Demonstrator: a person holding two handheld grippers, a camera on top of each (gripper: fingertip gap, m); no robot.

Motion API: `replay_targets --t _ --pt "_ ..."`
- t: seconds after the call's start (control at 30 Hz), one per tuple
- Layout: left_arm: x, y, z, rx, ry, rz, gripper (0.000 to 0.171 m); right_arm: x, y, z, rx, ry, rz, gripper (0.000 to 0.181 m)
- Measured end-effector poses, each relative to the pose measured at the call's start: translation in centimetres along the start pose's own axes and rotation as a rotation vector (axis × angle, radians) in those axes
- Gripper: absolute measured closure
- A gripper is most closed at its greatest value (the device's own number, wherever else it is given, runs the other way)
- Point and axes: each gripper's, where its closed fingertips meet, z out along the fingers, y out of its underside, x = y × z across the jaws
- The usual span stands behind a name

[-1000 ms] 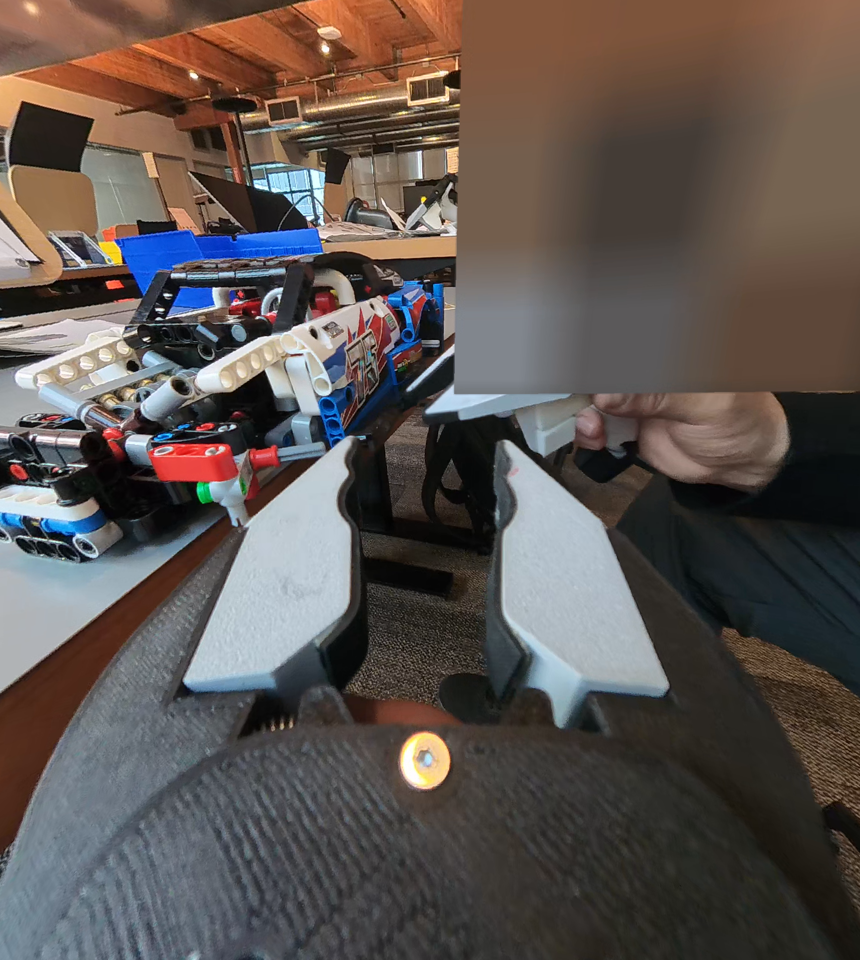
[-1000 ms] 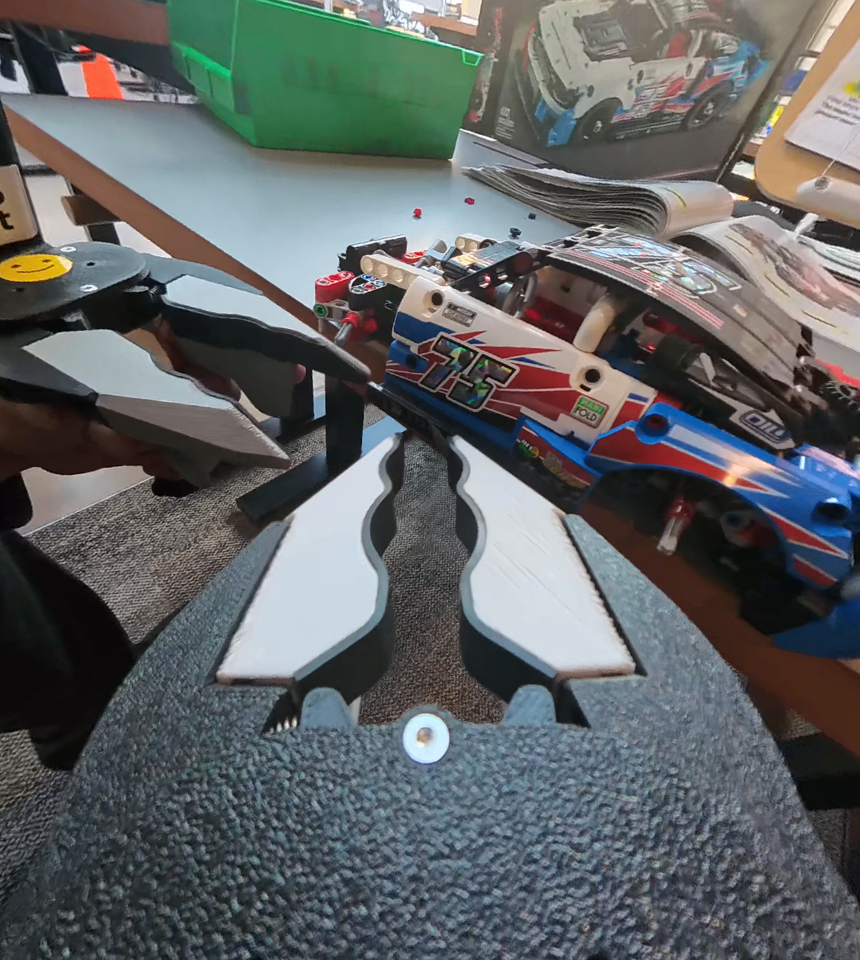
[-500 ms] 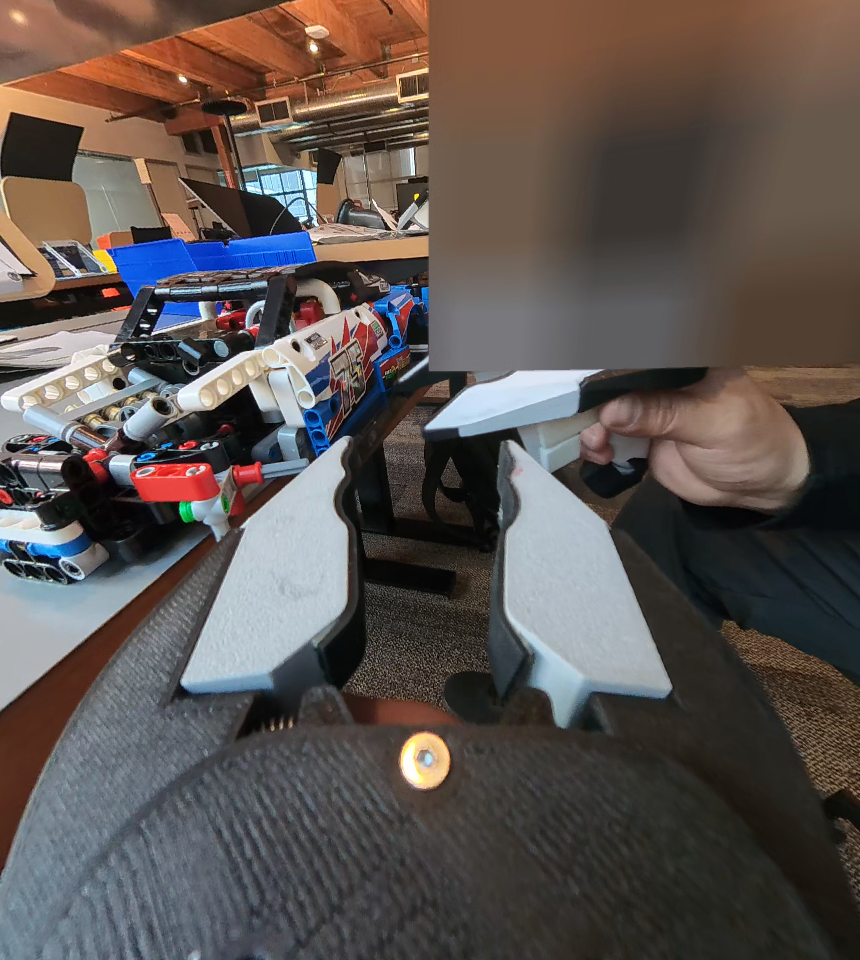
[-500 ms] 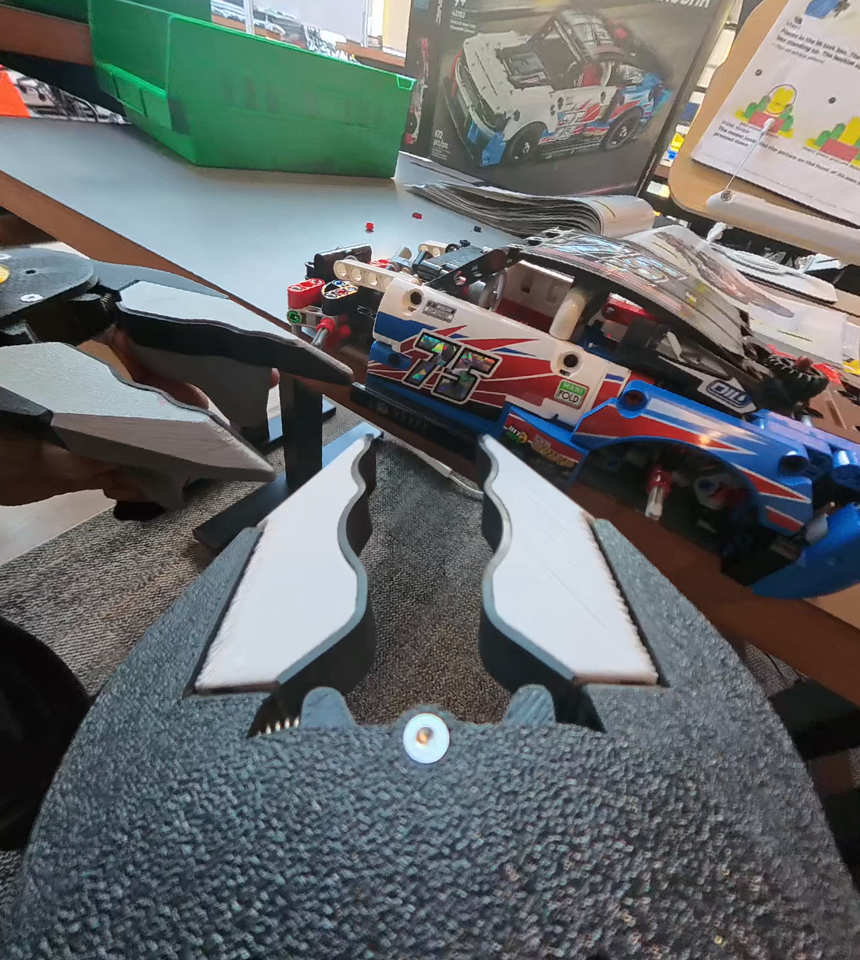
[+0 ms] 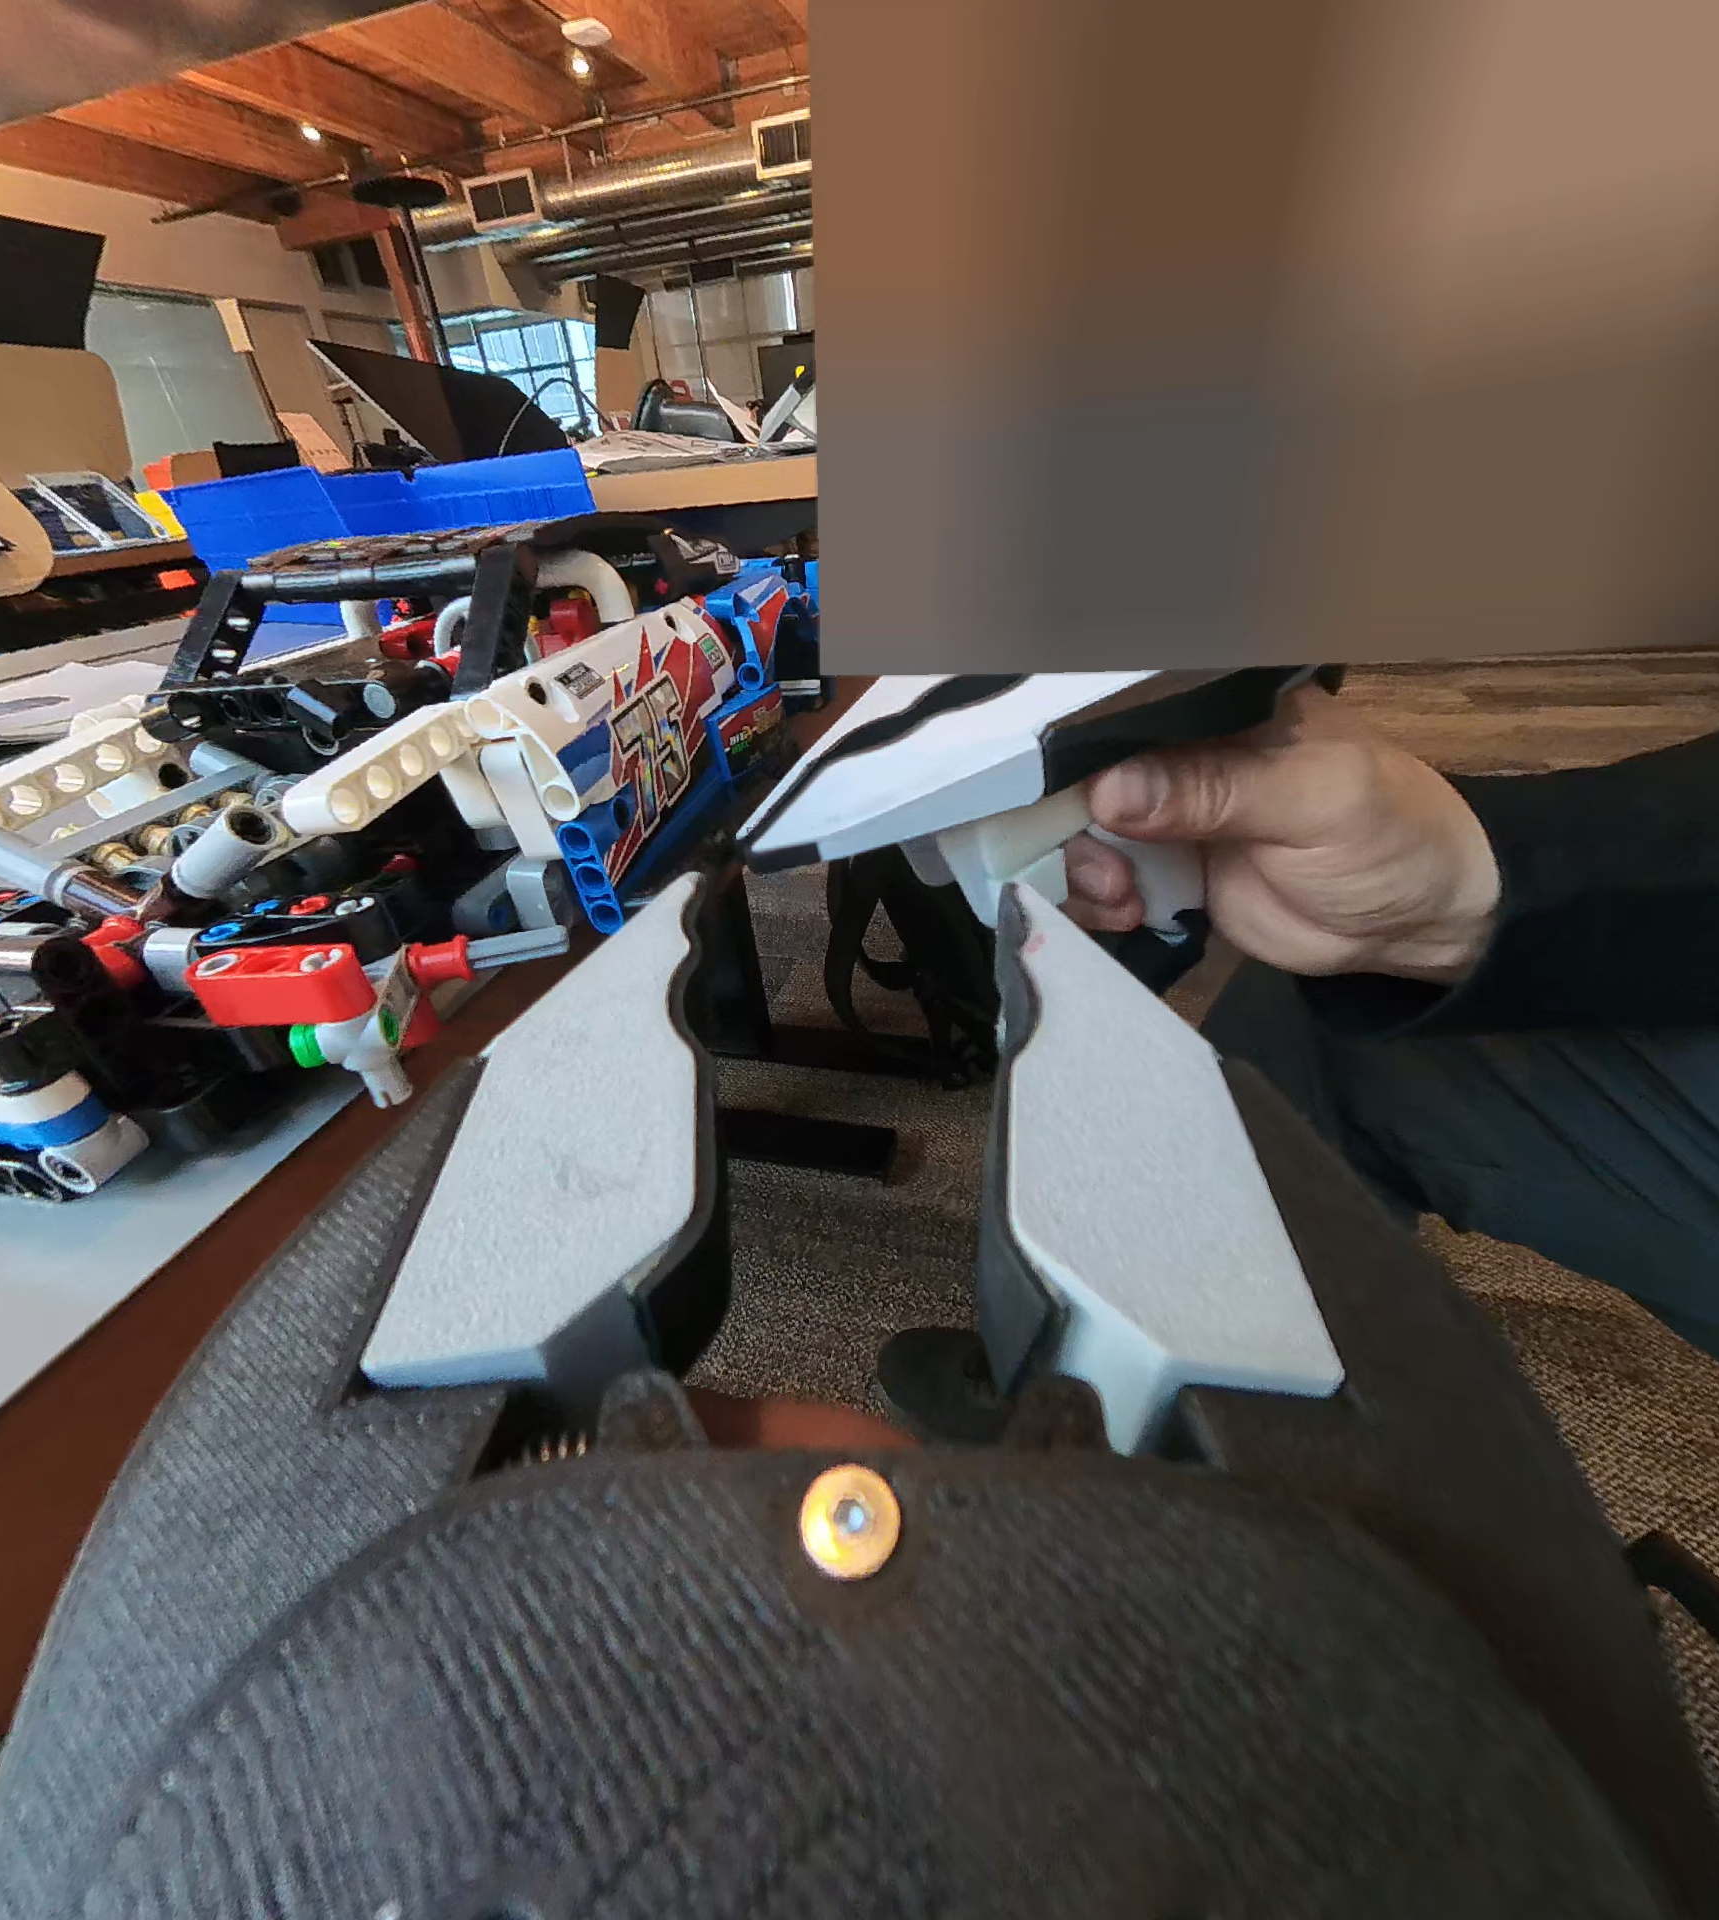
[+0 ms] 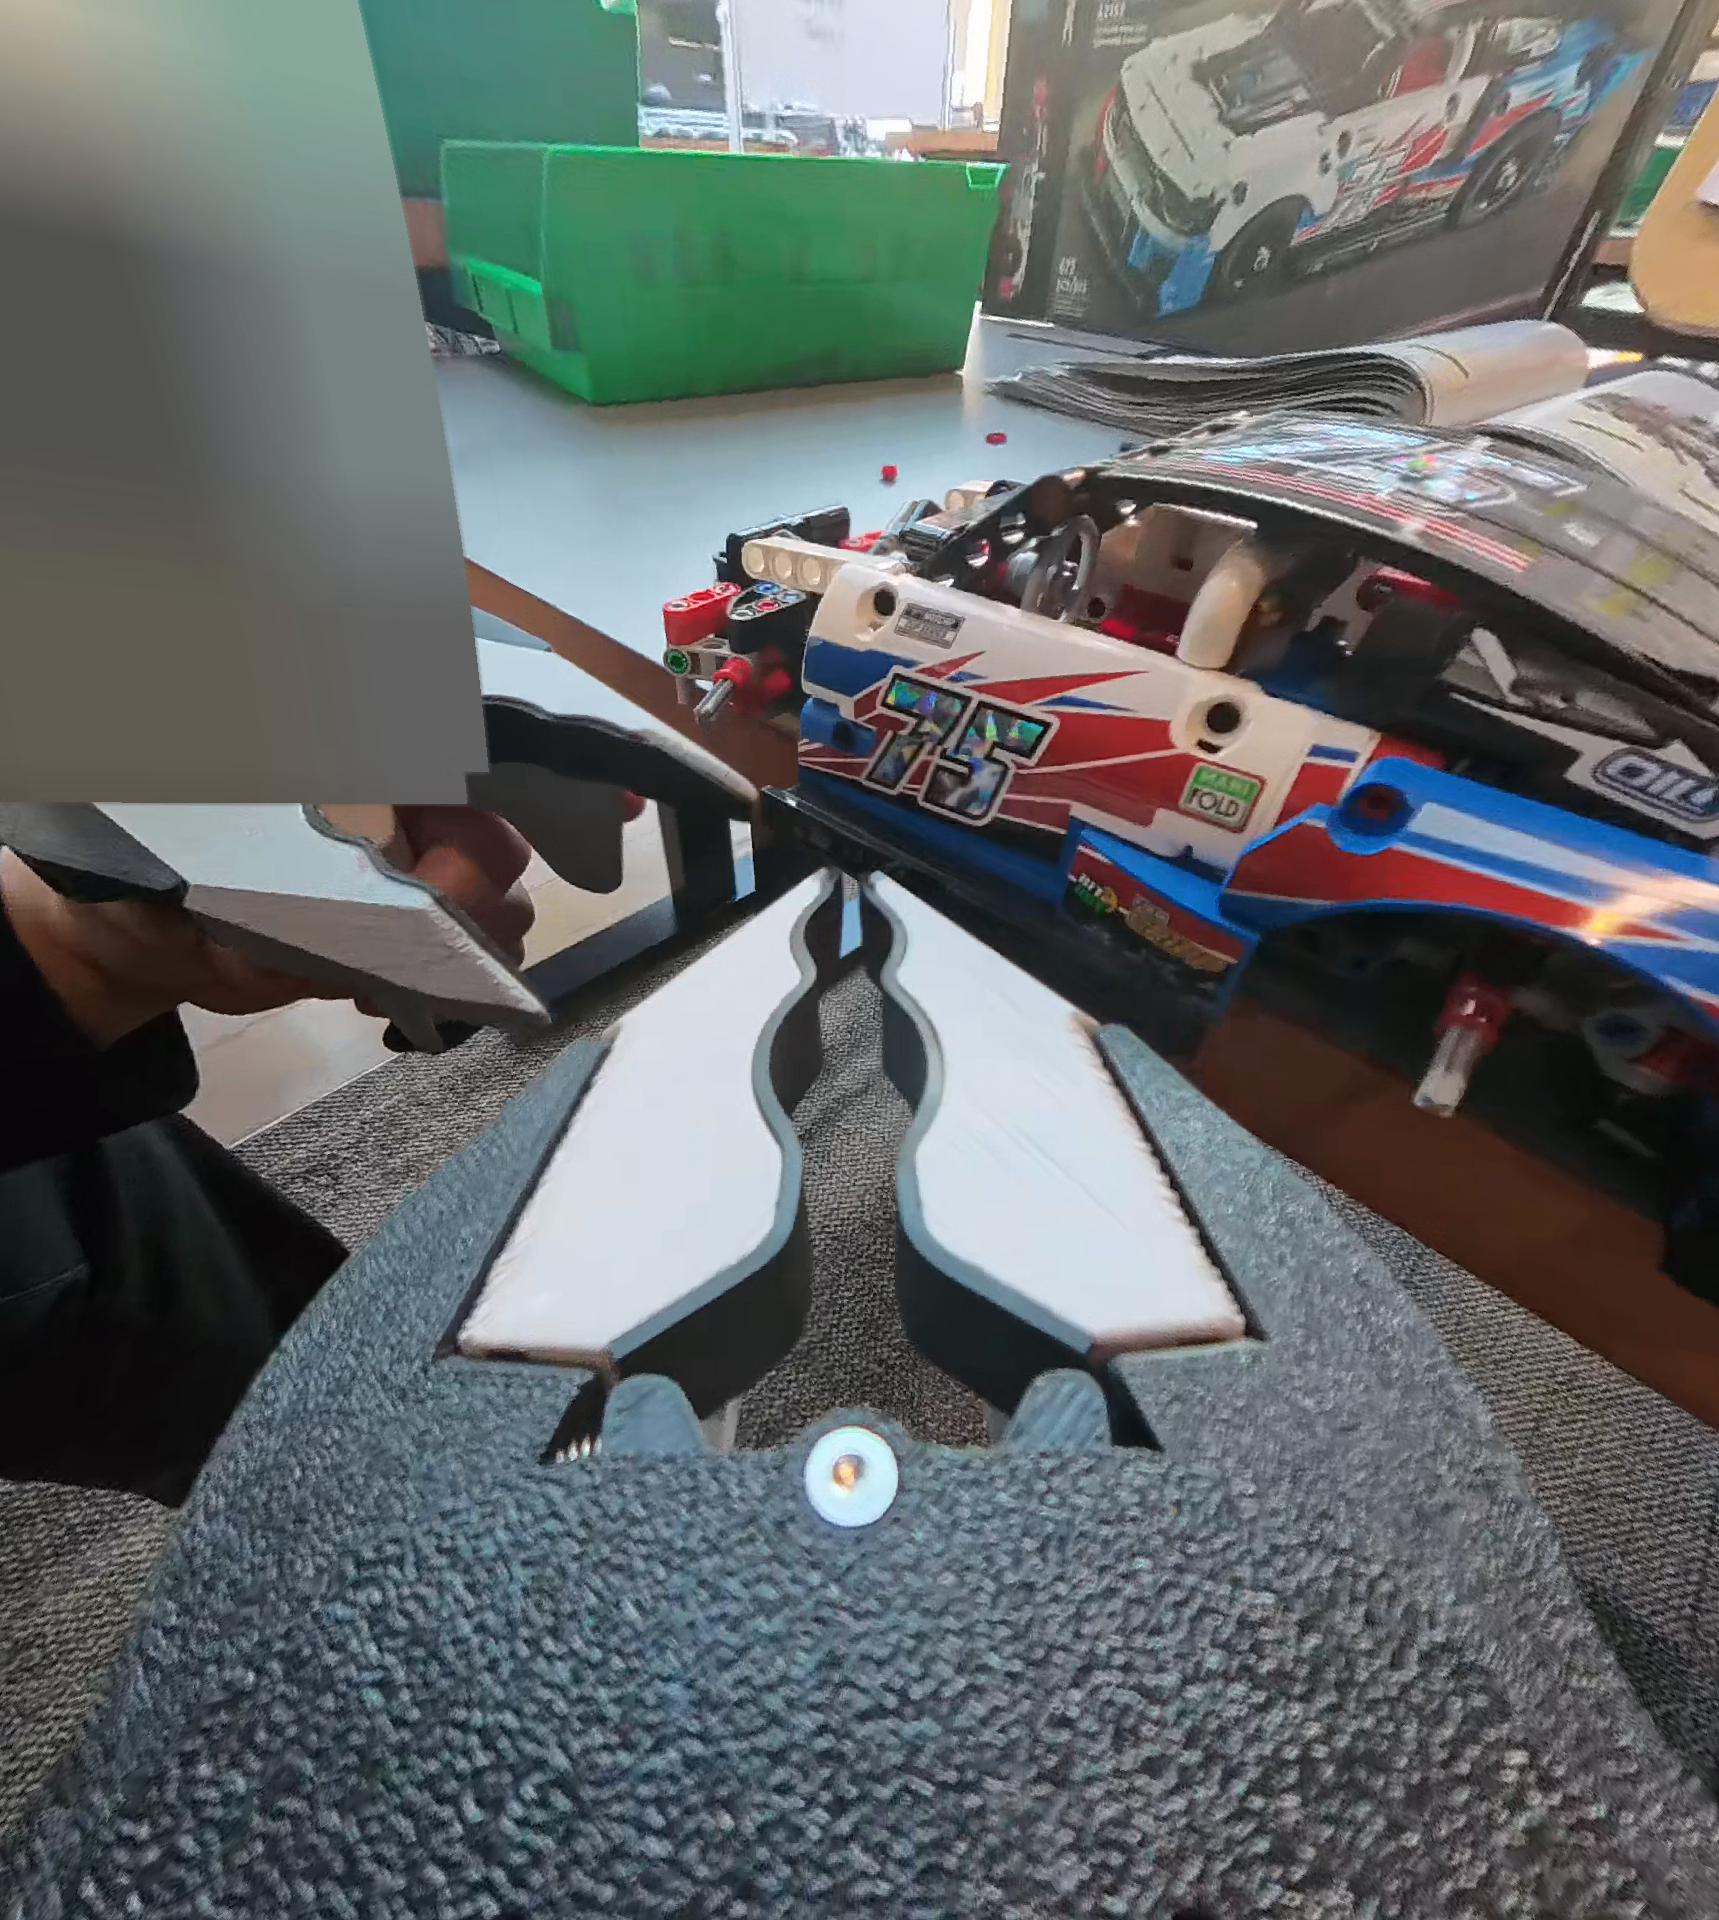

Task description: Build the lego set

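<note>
A partly built white, blue and red lego race car (image 5: 522, 748) stands at the near edge of the grey table (image 5: 55, 1299). It also shows in the right wrist view (image 6: 1146, 748). My left gripper (image 5: 850, 894) is open and empty. It is held off the table edge, level with the car's front end. My right gripper (image 6: 850, 888) is shut, its tips just below the black sill under the car's door. Nothing shows between them. In the left wrist view the right gripper (image 5: 761, 847) points at the car's side. In the right wrist view the left gripper (image 6: 647, 909) is open.
A green bin (image 6: 730, 270), the set's box (image 6: 1302, 177) and an open booklet (image 6: 1302, 379) stand behind the car. Small red pieces (image 6: 889, 473) lie loose on the table (image 6: 626, 499). A blue bin (image 5: 367, 509) is farther back. Carpet (image 5: 834, 1247) and a table leg (image 5: 741, 977) lie below. My left and right fingertips are right by each other.
My right gripper has closed from open and has come up close to the car's side. My left gripper has stayed open and has barely moved.
</note>
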Motion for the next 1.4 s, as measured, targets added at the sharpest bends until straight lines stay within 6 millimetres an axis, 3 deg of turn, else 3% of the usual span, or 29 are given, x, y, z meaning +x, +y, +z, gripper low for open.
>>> replay_targets --t 0.2,0.33,0.43,0.77,1.0,1.1,1.23,1.4 --pt "-0.3 0.4 0.1 -0.017 -0.016 0.008 0.123 1.2 -0.3 -1.1 0.030 0.071 -0.017 0.179" --pt "-0.3 0.4 0.2 -0.017 -0.017 0.007 0.123 0.2 -1.1 -0.7 0.053 0.033 -0.045 0.176" --pt "-0.2 0.6 0.2 -0.024 -0.016 0.007 0.122 0.3 -0.8 -0.2 0.034 0.049 -0.039 0.177" --pt "-0.3 0.6 0.2 -0.023 -0.014 0.009 0.124 1.8 -0.6 -1.3 0.027 0.154 -0.098 0.177" --pt "-0.2 0.6 0.3 -0.027 -0.011 0.009 0.122 -0.2 -1.1 -0.2 0.028 0.079 -0.132 0.173" --pt "-0.2 0.7 0.3 -0.034 -0.012 0.014 0.121 0.3 -0.7 0.2 0.007 0.092 -0.110 0.173" --pt "-0.3 0.7 0.3 -0.031 -0.013 0.013 0.122 1.1 -0.9 -0.8 0.042 0.119 -0.104 0.172" --pt "-0.2 0.7 0.3 -0.032 -0.010 0.015 0.122 -1.4 -0.9 0.0 0.052 0.013 -0.133 0.172"
